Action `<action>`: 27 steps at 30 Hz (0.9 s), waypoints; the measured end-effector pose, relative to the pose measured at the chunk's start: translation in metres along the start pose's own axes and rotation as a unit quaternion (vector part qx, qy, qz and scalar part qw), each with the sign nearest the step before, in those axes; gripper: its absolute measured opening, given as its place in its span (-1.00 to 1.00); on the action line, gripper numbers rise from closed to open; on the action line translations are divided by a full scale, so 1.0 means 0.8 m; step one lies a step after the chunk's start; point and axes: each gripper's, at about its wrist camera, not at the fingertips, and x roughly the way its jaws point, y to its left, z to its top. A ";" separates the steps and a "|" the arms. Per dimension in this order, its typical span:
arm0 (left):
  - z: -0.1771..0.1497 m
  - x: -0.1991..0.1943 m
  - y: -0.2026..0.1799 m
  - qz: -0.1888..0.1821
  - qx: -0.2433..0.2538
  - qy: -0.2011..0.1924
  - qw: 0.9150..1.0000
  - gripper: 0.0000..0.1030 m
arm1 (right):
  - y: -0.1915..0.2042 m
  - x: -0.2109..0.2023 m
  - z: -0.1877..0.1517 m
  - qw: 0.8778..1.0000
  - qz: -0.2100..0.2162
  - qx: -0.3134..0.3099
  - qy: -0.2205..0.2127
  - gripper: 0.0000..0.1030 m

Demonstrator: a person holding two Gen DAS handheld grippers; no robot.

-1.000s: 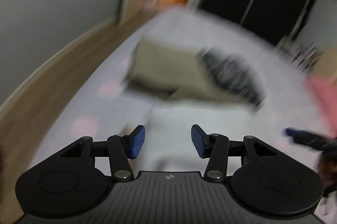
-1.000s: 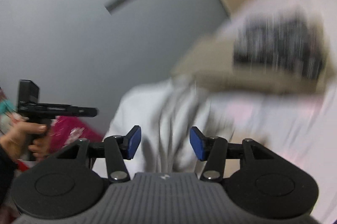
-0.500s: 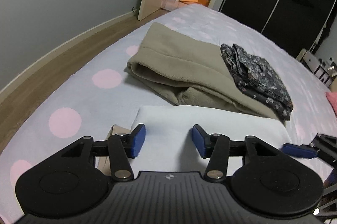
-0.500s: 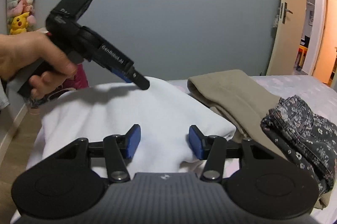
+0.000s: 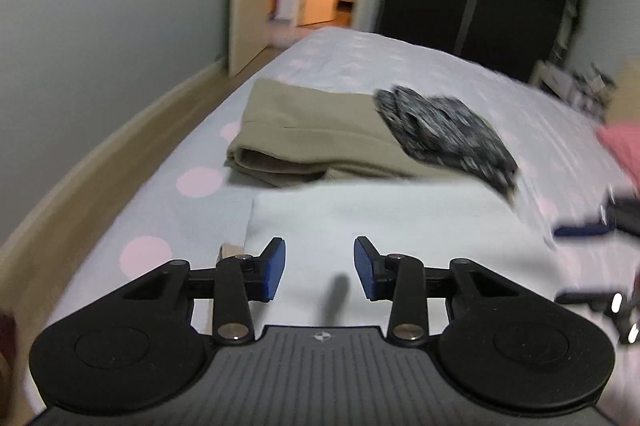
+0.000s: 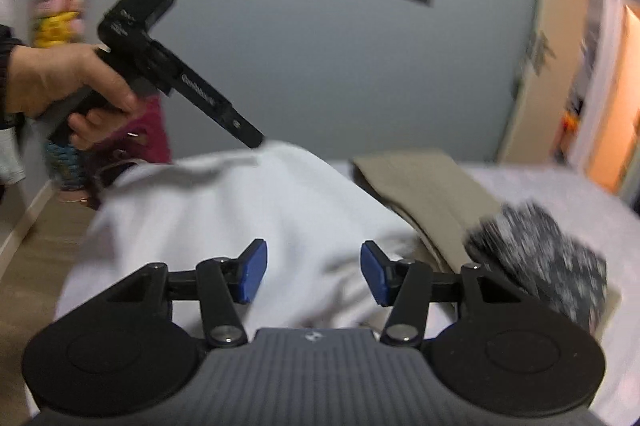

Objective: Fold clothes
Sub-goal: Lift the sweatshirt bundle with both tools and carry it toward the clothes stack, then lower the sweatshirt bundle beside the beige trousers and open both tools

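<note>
Three garments on dotted bed [image 5: 192,162]: white garment [image 5: 392,222] nearest, beige one [image 5: 312,134] behind, dark patterned one [image 5: 444,130] atop beige. Left gripper [image 5: 319,263] jaws closing, nothing between, hovering over white cloth. Right gripper [image 6: 313,271] jaws opening, part-spread, empty

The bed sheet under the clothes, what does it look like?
The bed sheet is pale lilac-grey with big pink dots; the left wrist view shows it best.
</note>
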 end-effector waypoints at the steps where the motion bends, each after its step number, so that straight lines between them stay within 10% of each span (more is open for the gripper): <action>1: -0.012 -0.009 -0.007 0.008 0.023 -0.001 1.000 -0.31 | 0.013 -0.006 0.002 1.000 0.010 -0.022 -0.009 0.10; 15: -0.085 -0.015 -0.063 0.128 0.182 0.034 0.974 -0.18 | 0.082 0.001 -0.037 0.980 -0.014 -0.179 0.090 0.21; 21: -0.052 -0.067 -0.054 0.184 0.077 0.017 0.980 -0.29 | 0.053 -0.044 -0.048 0.985 -0.041 -0.121 0.117 0.22; 23: -0.040 -0.102 -0.067 0.171 0.013 -0.008 0.985 0.27 | 0.049 -0.068 -0.036 0.992 -0.053 -0.059 0.102 0.37; 27: -0.032 -0.160 -0.110 0.181 -0.081 -0.043 0.979 0.41 | 0.046 -0.092 0.003 0.990 -0.073 0.104 0.058 0.73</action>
